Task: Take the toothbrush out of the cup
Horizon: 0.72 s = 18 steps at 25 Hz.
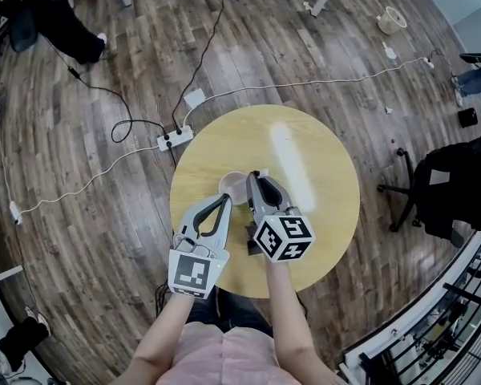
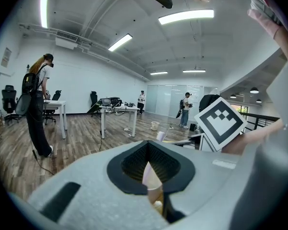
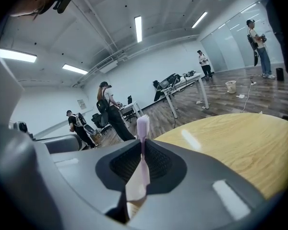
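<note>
Toothbrush [image 3: 143, 124] pinched in right tongs [image 3: 142, 150], clear only in right gripper view; head view adds cup [image 1: 232, 184] twd surface's [image 1: 321, 215] left edge, left tongs [image 1: 224, 201] clamping its wall.

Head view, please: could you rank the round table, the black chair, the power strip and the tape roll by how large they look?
1. The round table, by far the largest.
2. The black chair.
3. The power strip and the tape roll look about alike, so I would not rank them.
</note>
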Each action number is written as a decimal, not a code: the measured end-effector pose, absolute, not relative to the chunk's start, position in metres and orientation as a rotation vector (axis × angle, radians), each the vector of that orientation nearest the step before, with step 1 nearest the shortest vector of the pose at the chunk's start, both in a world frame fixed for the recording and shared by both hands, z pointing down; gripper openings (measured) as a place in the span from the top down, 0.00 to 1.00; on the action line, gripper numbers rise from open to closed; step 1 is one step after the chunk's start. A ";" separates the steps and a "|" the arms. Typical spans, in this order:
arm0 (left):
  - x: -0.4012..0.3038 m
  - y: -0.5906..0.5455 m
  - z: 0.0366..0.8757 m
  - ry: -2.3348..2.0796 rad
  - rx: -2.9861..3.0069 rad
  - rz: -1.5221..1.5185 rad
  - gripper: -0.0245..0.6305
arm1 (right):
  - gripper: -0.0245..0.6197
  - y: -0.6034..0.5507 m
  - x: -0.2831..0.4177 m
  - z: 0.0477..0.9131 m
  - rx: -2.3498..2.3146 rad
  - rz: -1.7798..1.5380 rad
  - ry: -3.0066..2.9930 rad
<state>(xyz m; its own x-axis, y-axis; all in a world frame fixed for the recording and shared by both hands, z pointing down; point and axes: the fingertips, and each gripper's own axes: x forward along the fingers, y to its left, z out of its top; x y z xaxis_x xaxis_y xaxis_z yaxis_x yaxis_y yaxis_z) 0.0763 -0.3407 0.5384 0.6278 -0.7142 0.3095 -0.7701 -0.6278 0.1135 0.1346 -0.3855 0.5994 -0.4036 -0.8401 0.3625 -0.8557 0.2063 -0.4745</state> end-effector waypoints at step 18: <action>0.065 -0.335 0.450 -1.312 2.778 0.108 0.97 | 0.91 -0.343 0.142 0.480 1.789 0.586 -2.573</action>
<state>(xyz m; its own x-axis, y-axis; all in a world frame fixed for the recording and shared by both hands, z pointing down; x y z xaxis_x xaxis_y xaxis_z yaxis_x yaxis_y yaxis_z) 0.0653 -0.3353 0.4500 0.6334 -0.7683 0.0920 -0.7730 -0.6336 0.0311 0.1422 -0.3434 0.4798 -0.3696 -0.9139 0.1682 -0.8966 0.3032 -0.3229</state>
